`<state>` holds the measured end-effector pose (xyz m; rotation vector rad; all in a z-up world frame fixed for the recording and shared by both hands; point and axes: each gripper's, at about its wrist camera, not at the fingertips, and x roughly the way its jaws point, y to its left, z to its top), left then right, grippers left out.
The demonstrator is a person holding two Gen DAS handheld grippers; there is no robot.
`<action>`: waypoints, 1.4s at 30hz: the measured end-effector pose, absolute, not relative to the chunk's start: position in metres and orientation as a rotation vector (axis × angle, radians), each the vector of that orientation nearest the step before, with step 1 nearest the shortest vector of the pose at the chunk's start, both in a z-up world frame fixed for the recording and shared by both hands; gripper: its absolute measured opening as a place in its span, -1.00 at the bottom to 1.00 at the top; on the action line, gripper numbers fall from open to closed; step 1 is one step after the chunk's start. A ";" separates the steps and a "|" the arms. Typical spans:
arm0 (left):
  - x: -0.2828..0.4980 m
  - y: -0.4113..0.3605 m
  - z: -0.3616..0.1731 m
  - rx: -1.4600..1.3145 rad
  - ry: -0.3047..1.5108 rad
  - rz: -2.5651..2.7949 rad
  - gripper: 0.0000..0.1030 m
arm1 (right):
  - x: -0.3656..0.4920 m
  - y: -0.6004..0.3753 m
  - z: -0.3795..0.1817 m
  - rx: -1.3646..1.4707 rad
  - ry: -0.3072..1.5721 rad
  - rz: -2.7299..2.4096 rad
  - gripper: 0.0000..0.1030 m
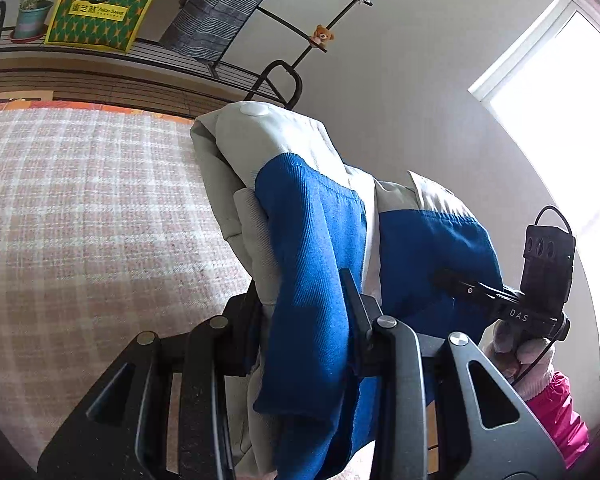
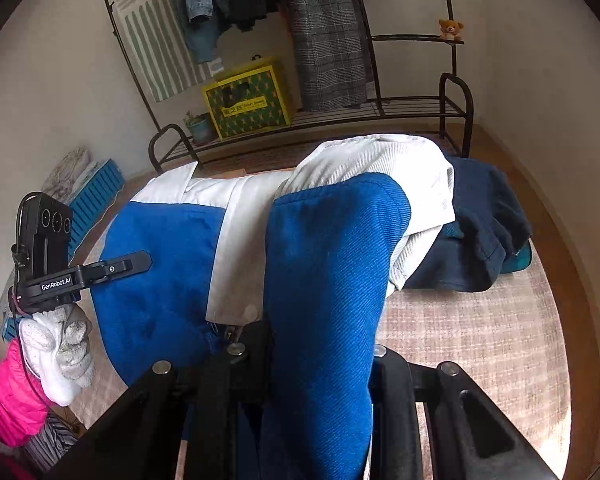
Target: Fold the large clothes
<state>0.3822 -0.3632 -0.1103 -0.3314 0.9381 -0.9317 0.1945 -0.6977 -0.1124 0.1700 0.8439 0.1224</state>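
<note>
- The blue-and-white jacket (image 1: 316, 240) draped over our left gripper (image 1: 304, 304) blocked the way ahead
- To its left we saw bare checked bedcover (image 1: 100, 208), open for passing
- Behind the bed a black metal rack (image 2: 456, 96) closed off the wall side
- A dark navy garment (image 2: 488, 216) lay heaped on the far right of the cover
</note>
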 end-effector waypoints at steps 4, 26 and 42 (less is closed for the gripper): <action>0.401 -0.428 -0.094 -0.299 0.893 -0.986 -0.36 | 0.217 -0.742 -0.088 0.136 0.801 0.062 -0.54; 0.567 -0.561 -0.193 -0.387 0.994 -0.815 0.20 | 0.392 -0.922 -0.190 0.280 0.863 -0.240 -0.05; 0.536 -0.533 -0.150 -0.315 0.914 -0.799 0.25 | 0.337 -0.942 -0.148 0.436 0.683 -0.270 0.05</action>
